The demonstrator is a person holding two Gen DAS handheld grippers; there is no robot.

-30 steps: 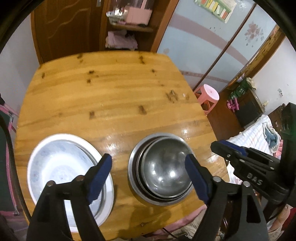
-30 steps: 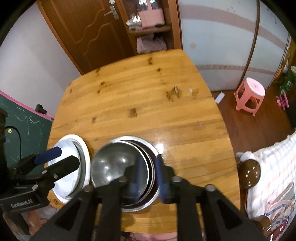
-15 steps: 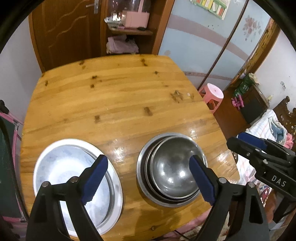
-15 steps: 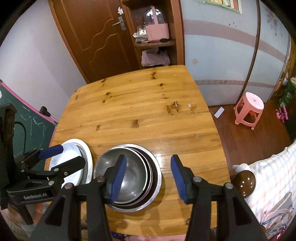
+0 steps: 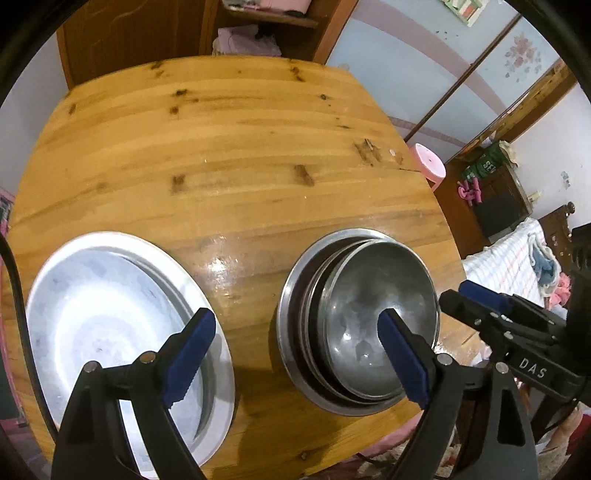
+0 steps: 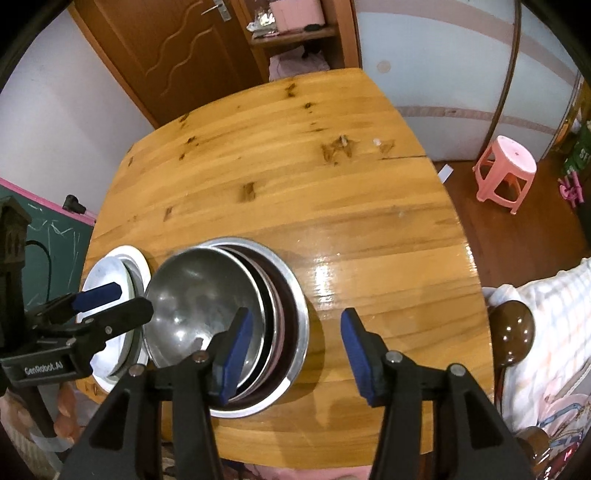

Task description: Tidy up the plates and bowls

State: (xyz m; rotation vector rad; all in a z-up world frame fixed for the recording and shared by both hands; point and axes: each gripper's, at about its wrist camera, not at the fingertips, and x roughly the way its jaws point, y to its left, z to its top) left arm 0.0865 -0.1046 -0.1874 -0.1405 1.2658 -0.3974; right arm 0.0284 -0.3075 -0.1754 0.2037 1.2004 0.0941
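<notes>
1. Left gripper (image 5: 295, 347): jaws stand wide apart and grip nothing; they have just been opening. One blue pad hangs over the white plate, the other over the bowl stack, neither touching.
2. Right gripper (image 6: 297, 345): jaws parted and empty, likewise just opened. Its left pad hangs over the near rim of the bowl stack; its right pad hangs over bare wood.
3. White plates (image 5: 96, 314): a nested pair as far as can be told, with a second rim showing inside the outer one. They lie flat at the near left corner of the table.
4. Steel bowls (image 5: 365, 317): one stack, near the table's near edge, just beside the plates and apart from them. At least three rims can be counted; the exact number cannot be told. The top bowl sits tilted and off-centre inside the widest one.
5. Wooden table (image 6: 295, 177): one, its far half bare apart from dark knots.
6. Pink stool (image 6: 506, 168): one, on the floor to the right of the table.
7. Wooden door (image 6: 166, 55): one, in the far wall, beside one shelf unit (image 6: 291, 33) holding pink items.
</notes>
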